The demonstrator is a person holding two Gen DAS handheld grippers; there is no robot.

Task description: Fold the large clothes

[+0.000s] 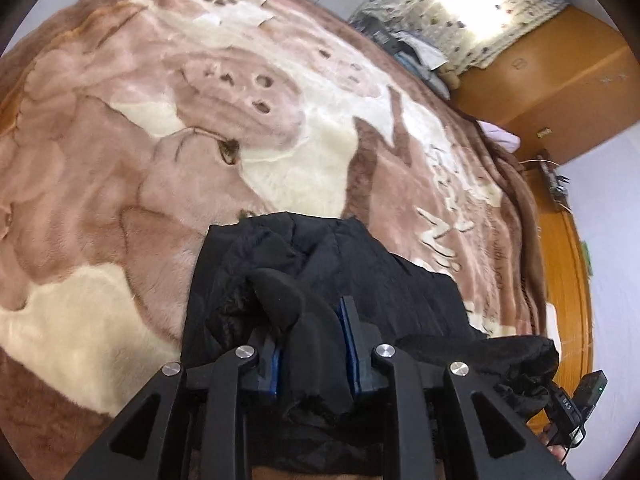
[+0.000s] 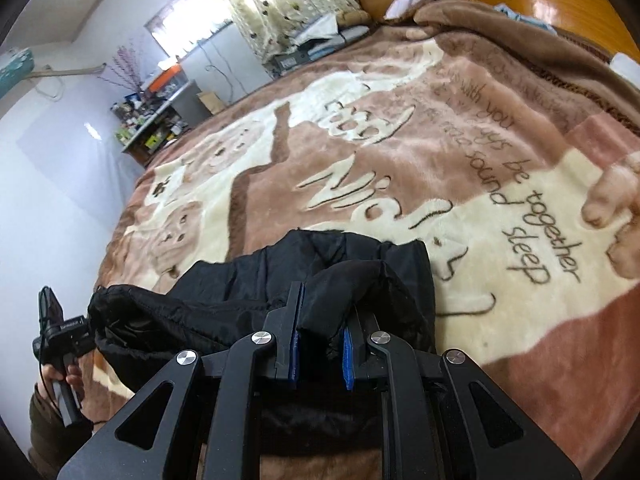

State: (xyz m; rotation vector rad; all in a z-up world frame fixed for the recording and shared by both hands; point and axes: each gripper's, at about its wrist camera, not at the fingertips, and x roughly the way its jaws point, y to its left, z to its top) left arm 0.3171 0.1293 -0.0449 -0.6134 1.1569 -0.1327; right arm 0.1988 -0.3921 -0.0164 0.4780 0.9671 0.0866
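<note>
A black padded garment (image 1: 360, 280) lies bunched on a pink and cream plush blanket (image 1: 160, 160) that covers a bed. My left gripper (image 1: 310, 320) is shut on a thick fold of the black cloth, which bulges up over its left finger and hangs down between the blue pads (image 1: 345, 332). In the right wrist view the same garment (image 2: 240, 280) stretches left from my right gripper (image 2: 322, 308), which is shut on another fold of its edge. The cloth spans between the two grippers. A hand (image 2: 60, 384) holds the left gripper's handle at the far left.
The blanket (image 2: 440, 160) spreads wide ahead of both grippers, printed with bears and lettering. A wooden headboard (image 1: 560, 80) and curtained window (image 1: 460, 4) stand beyond it. A cluttered shelf (image 2: 152, 120) sits against the far wall. Folded items (image 2: 320, 36) lie near the curtain.
</note>
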